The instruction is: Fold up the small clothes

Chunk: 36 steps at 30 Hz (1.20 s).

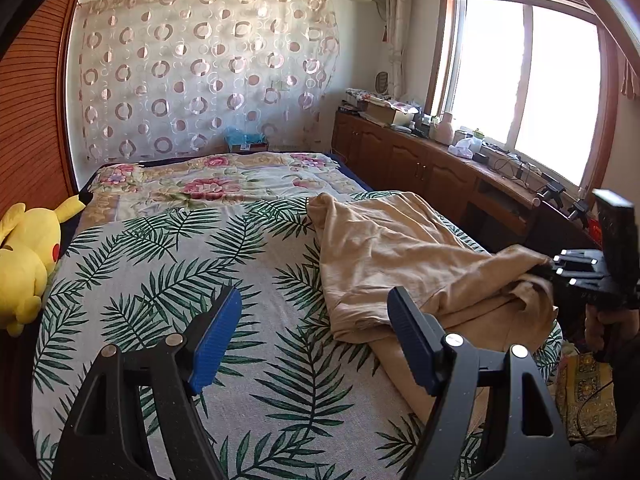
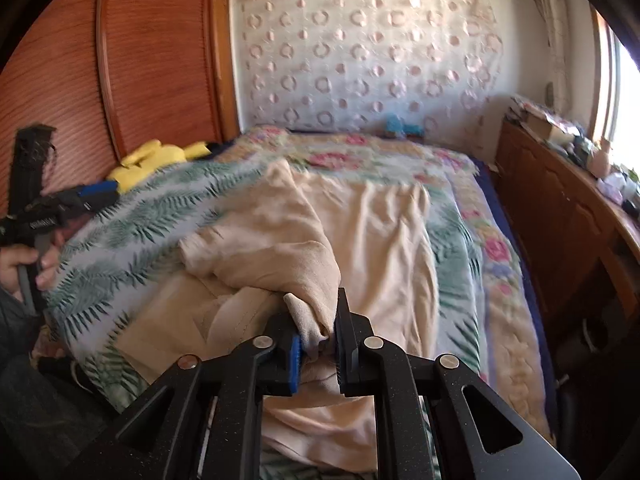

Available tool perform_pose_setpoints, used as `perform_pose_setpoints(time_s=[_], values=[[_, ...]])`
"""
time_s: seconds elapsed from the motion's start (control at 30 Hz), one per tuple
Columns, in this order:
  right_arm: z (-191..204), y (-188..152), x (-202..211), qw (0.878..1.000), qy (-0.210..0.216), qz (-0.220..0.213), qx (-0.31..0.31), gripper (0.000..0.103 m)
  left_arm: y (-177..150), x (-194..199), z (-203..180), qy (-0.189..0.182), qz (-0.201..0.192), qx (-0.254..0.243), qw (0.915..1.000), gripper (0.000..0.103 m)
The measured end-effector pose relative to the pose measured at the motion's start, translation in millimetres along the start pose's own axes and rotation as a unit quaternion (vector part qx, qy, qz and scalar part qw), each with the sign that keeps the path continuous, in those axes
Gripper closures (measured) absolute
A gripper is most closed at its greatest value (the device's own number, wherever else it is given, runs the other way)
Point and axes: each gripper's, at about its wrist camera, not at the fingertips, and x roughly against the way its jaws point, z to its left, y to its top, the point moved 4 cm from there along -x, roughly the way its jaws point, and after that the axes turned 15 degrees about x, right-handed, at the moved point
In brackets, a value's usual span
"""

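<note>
A beige garment [image 1: 400, 248] lies crumpled on the right half of the palm-leaf bedspread [image 1: 180, 260]. My left gripper [image 1: 315, 296] hovers open above the bedspread, just left of the garment's near edge, with nothing between its blue pads. At the bed's right edge my right gripper [image 1: 560, 268] is shut on a bunched corner of the garment. In the right wrist view the right gripper [image 2: 320, 332] pinches a fold of the beige garment [image 2: 380, 240] and holds it lifted over the rest. The left gripper [image 2: 100, 192] shows at the far left, held by a hand [image 2: 24, 264].
A yellow plush toy [image 1: 24, 256] lies at the bed's left edge by the wooden wardrobe [image 2: 120, 60]. A floral quilt [image 1: 208, 184] covers the far end of the bed. A cluttered wooden cabinet [image 1: 420, 160] runs along the right under the window [image 1: 520, 80].
</note>
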Motion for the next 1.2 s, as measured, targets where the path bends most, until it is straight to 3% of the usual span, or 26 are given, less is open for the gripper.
perform_pose_setpoints(time_s=[0.13,0.2,0.3,0.63,0.9,1.2], values=[[0.8,-14.9,-7.7,1.0,-0.006,0.03,-0.001,0.08,0.0,-0.5,-0.8,0.004,-0.002,-0.001,1.0,0.027],[-1.0,-14.8,-3.5,1.0,-0.009,0.027,-0.006,0.068,0.4,-1.5,-0.1,0.006,-0.003,-0.001,1.0,0.027],[-0.3,-6.4,7.1,1.0,-0.021,0.016,-0.009,0.06,-0.2,-1.5,0.1,0.009,-0.006,-0.001,0.9999,0.027],[23.3,32.4,7.3,1.0,-0.005,-0.016,0.024,0.058,-0.9,2.6,3.8,0.016,-0.016,-0.001,0.9997,0.027],[65.5,71.4,-49.6,0.994,0.077,-0.004,0.08,0.058,-2.0,6.3,21.0,0.028,-0.022,0.017,0.9992,0.027],[110.3,103.3,-109.9,0.982,0.134,0.034,0.129,0.058,-3.5,11.5,34.0,0.04,-0.028,0.027,0.9984,0.027]])
